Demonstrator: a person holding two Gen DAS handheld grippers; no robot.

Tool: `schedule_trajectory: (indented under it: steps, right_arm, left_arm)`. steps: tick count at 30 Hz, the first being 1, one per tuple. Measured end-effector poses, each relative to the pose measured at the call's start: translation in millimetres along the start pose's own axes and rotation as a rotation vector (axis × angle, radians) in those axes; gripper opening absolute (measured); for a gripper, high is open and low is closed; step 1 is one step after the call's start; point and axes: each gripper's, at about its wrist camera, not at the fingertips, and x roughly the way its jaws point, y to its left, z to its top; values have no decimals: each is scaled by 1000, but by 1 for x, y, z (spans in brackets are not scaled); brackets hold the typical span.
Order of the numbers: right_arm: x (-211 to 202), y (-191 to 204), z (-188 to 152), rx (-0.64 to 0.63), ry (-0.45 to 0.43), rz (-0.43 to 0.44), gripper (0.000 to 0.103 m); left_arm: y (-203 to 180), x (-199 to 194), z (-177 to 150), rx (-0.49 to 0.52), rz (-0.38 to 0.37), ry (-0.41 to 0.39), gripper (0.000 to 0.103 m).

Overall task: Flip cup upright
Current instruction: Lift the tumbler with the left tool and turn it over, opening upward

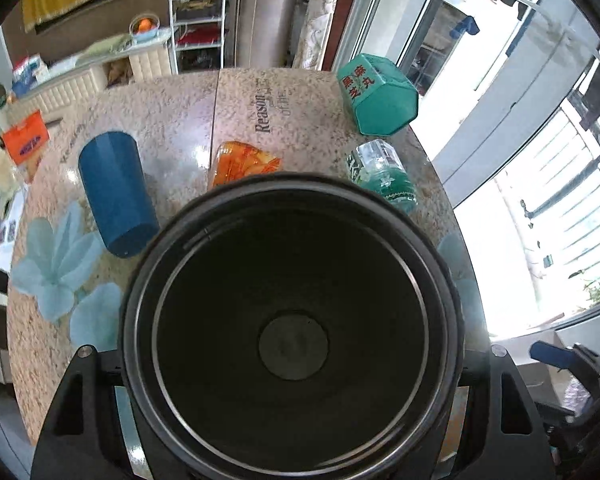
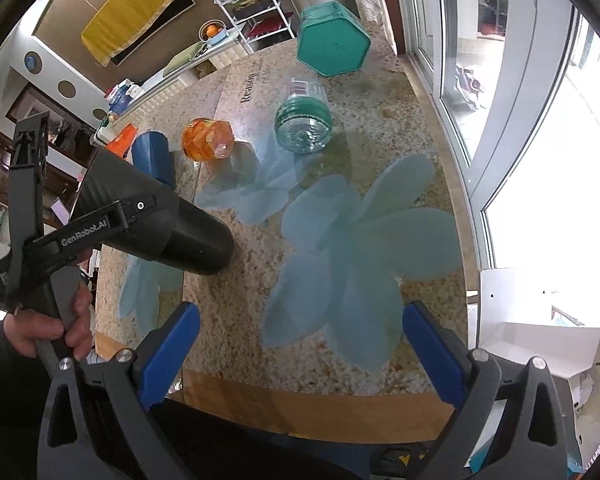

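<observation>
Left gripper (image 1: 292,364) around black cup (image 1: 292,320), blue tumbler (image 1: 116,194) beside.

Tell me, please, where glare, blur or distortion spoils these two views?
Left wrist view: the black cup held in the left gripper fills the frame, its inside dark; the window at right is blown out. Right wrist view: window equally overexposed, the table edge bowed by the fisheye, the objects sharp.

Speckled table (image 2: 380,120) bears blue cup (image 1: 116,194), orange bottle (image 2: 207,138), green bottle (image 2: 304,118), teal box (image 2: 332,40).
</observation>
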Motion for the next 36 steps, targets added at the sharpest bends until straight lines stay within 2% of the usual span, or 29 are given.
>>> schedule_trajectory:
  steps: [9, 14, 21, 25, 30, 31, 36]
  right_arm:
    - [-4, -6, -8, 24, -6, -15, 102]
    - [-3, -7, -11, 29, 1, -12, 102]
    - [-4, -12, -14, 38, -1, -11, 102]
    - [-5, -12, -15, 41, -6, -4, 102]
    - [-4, -8, -17, 45, -12, 14, 102]
    - [-4, -7, -17, 46, -13, 18, 102]
    - [-4, -2, -17, 52, -21, 30, 102]
  left_arm:
    - [-26, -4, -19, 99, 76, -47, 80]
    - [-36, -8, -20, 113, 105, -66, 86]
    - [-39, -7, -23, 121, 109, -53, 88]
    - [-39, -12, -21, 124, 99, -48, 99]
    - [-39, -21, -20, 141, 107, -53, 100]
    - [-40, -23, -20, 149, 103, -53, 103]
    - [-37, -30, -20, 171, 64, -38, 103]
